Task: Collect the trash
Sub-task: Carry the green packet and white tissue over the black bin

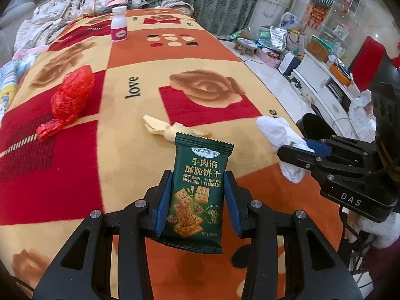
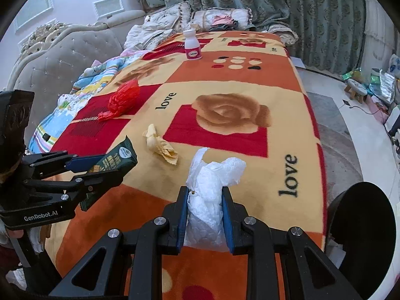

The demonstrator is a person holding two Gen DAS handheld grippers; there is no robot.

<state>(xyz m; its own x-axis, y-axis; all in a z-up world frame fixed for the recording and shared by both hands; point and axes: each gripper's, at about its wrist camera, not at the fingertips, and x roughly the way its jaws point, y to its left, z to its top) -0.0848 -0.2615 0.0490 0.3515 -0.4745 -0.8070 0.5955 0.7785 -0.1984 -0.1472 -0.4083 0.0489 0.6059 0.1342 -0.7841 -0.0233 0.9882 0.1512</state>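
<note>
While raised over the bed (image 1: 250, 115), left gripper (image 1: 198, 182) clamped on a green biscuit packet (image 1: 197, 195), blue pads pressing both side edges, packet upright and clear of the blanket. Right gripper (image 2: 205, 207) pinched tight on a crumpled white tissue (image 2: 212, 177), wad bulging out above the pads. Still lying on the blanket: a crumpled yellow wrapper (image 2: 162, 147) just beyond the two grippers, a red plastic bag (image 1: 68, 100) well off to the left, a small white bottle (image 1: 119, 25) with a pink label standing upright at the far end. Dark round shape (image 2: 362, 227) beside the bed's right edge, possibly a bin, though too cropped to tell.
</note>
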